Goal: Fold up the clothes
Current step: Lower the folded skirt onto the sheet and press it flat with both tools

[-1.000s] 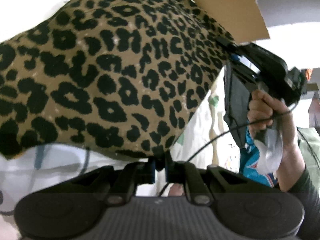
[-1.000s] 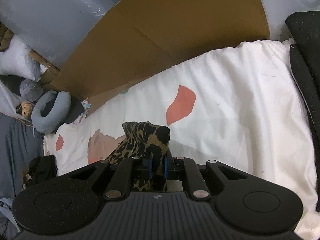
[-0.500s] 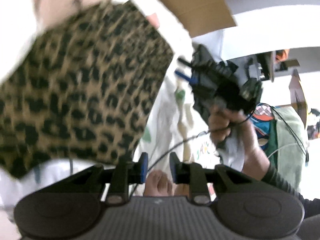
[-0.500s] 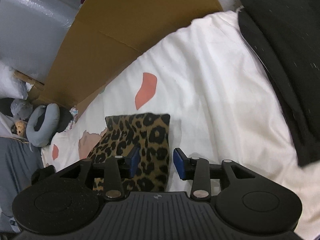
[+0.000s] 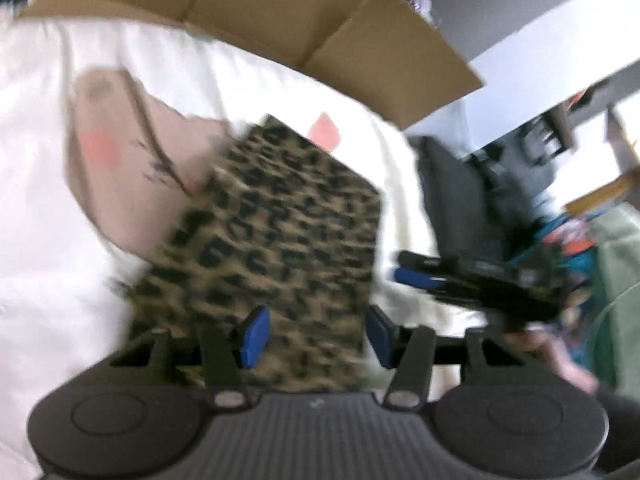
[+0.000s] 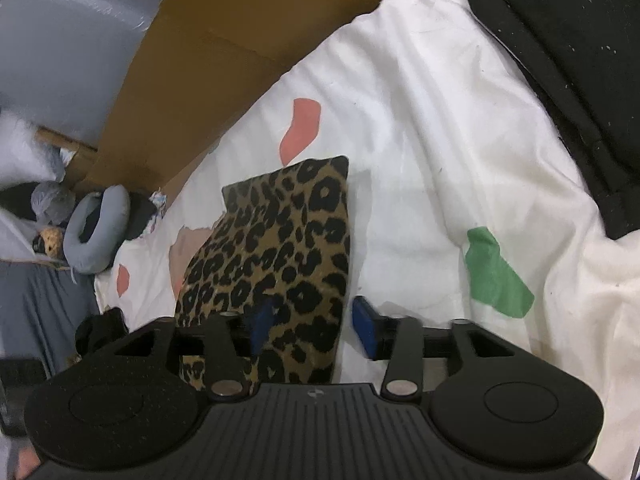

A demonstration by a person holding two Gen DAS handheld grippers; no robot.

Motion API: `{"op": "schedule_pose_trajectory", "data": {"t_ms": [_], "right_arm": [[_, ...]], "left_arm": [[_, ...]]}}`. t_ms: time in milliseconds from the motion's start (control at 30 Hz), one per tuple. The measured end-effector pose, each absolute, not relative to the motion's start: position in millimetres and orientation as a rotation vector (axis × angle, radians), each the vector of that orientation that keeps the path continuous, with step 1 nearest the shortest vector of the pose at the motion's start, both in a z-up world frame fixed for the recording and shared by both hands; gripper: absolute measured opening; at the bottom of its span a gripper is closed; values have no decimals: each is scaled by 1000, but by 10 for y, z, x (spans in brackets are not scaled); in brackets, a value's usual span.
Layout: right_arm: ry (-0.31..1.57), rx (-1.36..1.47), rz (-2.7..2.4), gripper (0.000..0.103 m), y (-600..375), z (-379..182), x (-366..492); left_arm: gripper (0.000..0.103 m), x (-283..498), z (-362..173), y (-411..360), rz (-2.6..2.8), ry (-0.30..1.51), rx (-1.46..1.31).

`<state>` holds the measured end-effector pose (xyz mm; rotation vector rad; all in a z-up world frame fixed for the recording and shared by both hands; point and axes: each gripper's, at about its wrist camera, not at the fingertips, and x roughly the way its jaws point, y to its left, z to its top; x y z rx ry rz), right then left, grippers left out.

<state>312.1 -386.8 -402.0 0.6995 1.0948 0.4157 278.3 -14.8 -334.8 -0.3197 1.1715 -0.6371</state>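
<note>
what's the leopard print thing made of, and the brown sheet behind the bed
The leopard print garment looks like a soft, matte knit or woven fabric: it lies folded flat with limp edges and no shine. The brown sheet looks like corrugated cardboard: stiff, dull brown, with straight creases where the panels bend. The exact fibre of the garment cannot be told.

Your left wrist view smears with motion blur, so the leopard-print cloth loses its edges. Your right wrist view stays sharp under soft, even light, the white bedding bright. Both frames bow at their dark corners.
</note>
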Motion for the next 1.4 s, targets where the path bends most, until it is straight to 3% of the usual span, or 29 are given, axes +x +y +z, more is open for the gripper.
{"op": "schedule_pose_trajectory", "data": {"t_ms": [233, 333, 567, 733, 800, 833, 867, 1400], "right_arm": [[1108, 684, 426, 54, -3823, -4036, 3015], [1128, 687, 420, 54, -3799, -4073, 2976], [1139, 642, 401, 54, -3679, -4114, 2877], [1132, 659, 388, 54, -3630, -4133, 2849], [1132, 663, 384, 54, -3616, -4128, 2844], [1132, 666, 382, 54, -3612, -4127, 2843], [1131, 669, 380, 54, -3609, -4126, 2842], [1101, 735, 370, 54, -3706, -4162, 2850]], "left_arm": [[56, 2999, -3355, -50, -599, 1109, -244], [62, 3045, -3371, -20, -591, 1072, -189], [60, 3157, -3571, -51, -627, 1047, -199], [47, 3151, -3637, -105, -663, 1052, -174], [34, 3164, -3649, -107, -660, 1055, -163], [15, 3175, -3652, -100, -656, 1059, -162], [6, 3186, -3655, -94, -651, 1062, -161], [2, 3162, -3569, -74, -627, 996, -64]]}}
